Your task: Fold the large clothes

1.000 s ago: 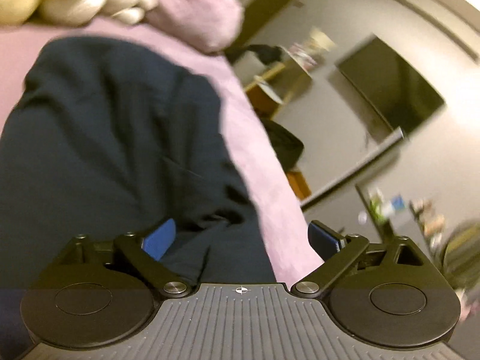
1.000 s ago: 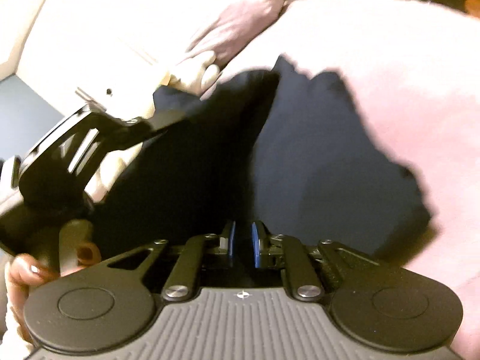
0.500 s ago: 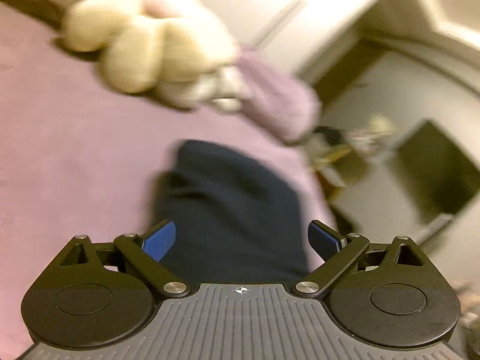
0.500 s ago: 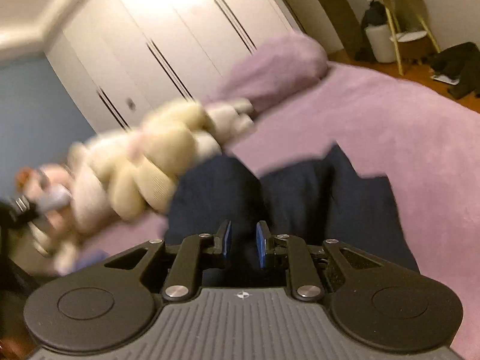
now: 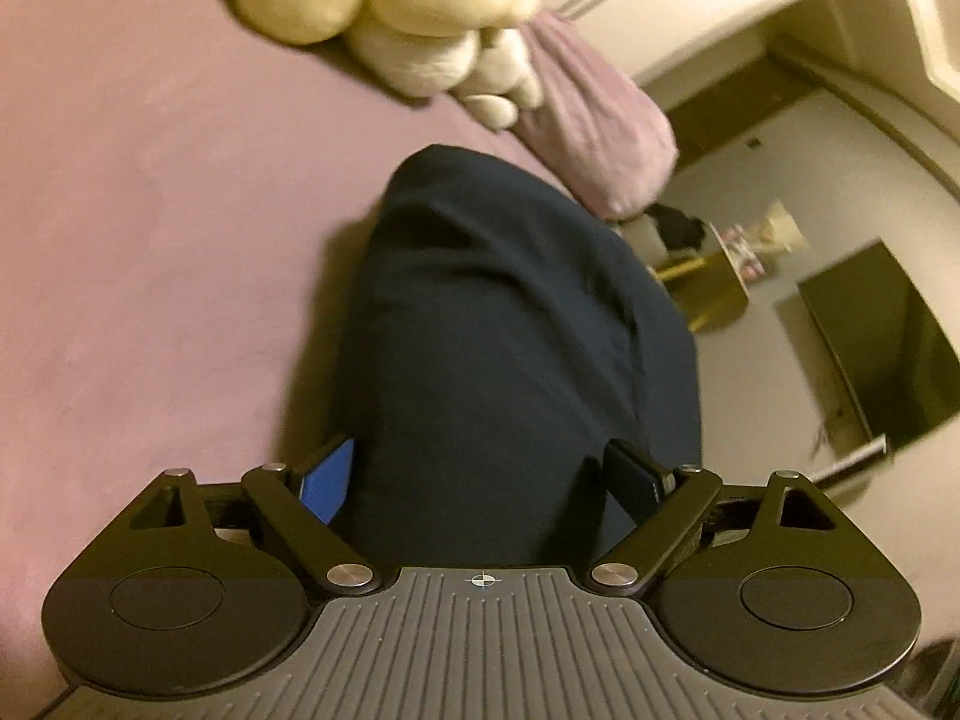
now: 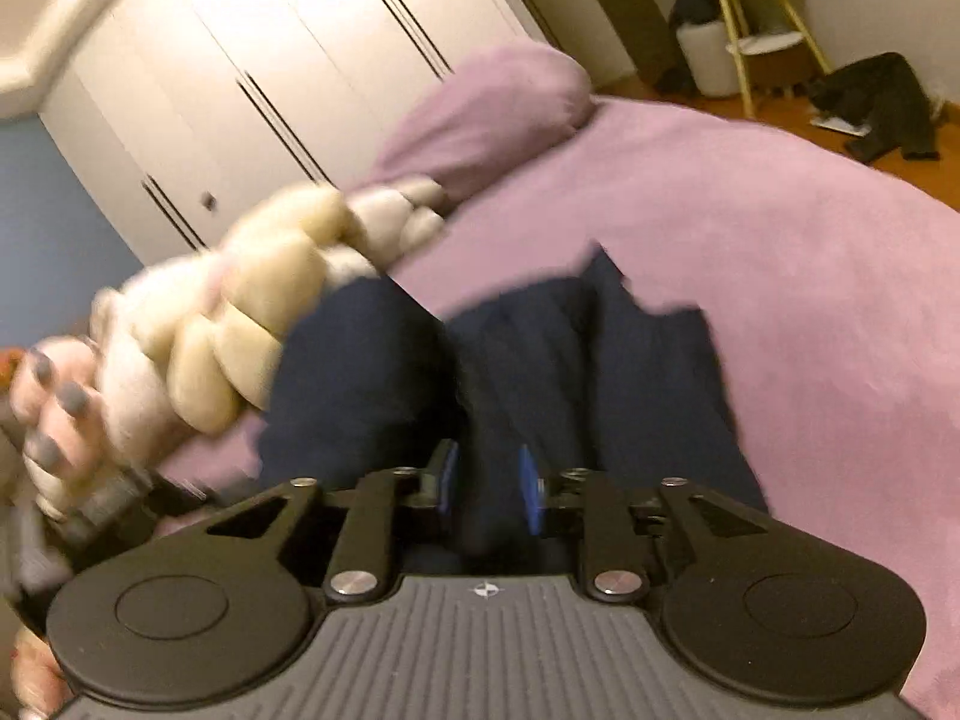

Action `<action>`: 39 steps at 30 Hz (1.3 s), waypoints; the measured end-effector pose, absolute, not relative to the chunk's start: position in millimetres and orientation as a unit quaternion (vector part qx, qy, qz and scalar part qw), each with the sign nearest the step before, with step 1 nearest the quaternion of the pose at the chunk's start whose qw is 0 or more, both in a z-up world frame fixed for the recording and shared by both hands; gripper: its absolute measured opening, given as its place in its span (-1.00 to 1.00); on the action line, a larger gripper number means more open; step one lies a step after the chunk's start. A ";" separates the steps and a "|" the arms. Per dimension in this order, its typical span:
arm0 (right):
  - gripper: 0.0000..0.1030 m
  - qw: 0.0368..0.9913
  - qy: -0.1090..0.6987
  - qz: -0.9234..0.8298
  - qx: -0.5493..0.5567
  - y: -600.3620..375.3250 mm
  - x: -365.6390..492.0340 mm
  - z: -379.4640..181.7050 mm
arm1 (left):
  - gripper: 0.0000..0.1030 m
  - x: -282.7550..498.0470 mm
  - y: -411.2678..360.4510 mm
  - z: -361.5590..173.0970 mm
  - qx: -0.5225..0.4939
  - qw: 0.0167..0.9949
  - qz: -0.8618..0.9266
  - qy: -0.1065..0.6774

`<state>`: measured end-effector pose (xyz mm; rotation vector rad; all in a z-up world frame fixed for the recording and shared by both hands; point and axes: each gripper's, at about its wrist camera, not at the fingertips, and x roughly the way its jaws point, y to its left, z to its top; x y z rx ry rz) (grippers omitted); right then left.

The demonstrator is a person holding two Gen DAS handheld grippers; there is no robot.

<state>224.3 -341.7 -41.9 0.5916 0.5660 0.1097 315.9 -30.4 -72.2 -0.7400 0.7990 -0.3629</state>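
Note:
A dark navy garment (image 5: 510, 348) lies folded on the pink bedspread (image 5: 150, 240). My left gripper (image 5: 480, 480) is open, its blue pads wide apart on either side of the garment's near end. In the right wrist view the same garment (image 6: 630, 372) lies on the bed. My right gripper (image 6: 487, 489) has its pads a little apart with a fold of the navy cloth between them; the jaws have widened and the grip looks loose. The person's left hand (image 6: 54, 414) shows at the left edge.
A cream plush toy (image 5: 420, 18) and a purple pillow (image 5: 594, 132) lie at the head of the bed. White wardrobe doors (image 6: 270, 78) stand behind. A yellow side table (image 6: 762, 30) and dark clothes on the floor (image 6: 882, 102) are at the far right.
Both grippers swung up and back from close over the garment, then lowered towards it. The right jaws widened from nearly closed. The left stayed open.

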 end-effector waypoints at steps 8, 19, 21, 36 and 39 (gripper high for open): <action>-0.26 0.871 0.355 0.103 0.323 -320.2 286.3 -54.6 | 0.77 303.4 -47.6 -52.9 -0.308 0.856 -0.183 0.374; -0.72 0.938 0.304 -0.003 0.164 -338.8 241.9 -38.6 | 0.81 280.4 -108.5 -54.9 -0.267 0.853 -0.258 0.367; -0.57 0.935 0.321 -0.019 0.151 -344.1 242.8 -57.8 | 0.82 278.0 -106.1 -53.9 -0.268 0.855 -0.258 0.361; -0.71 0.948 0.274 -0.036 0.158 -302.5 331.3 -29.7 | 0.86 285.3 -77.3 -42.7 -0.270 0.891 -0.157 0.331; -0.75 0.958 0.253 -0.062 0.121 -307.8 323.3 -56.5 | 0.89 311.1 -95.8 -33.9 -0.271 0.898 -0.137 0.319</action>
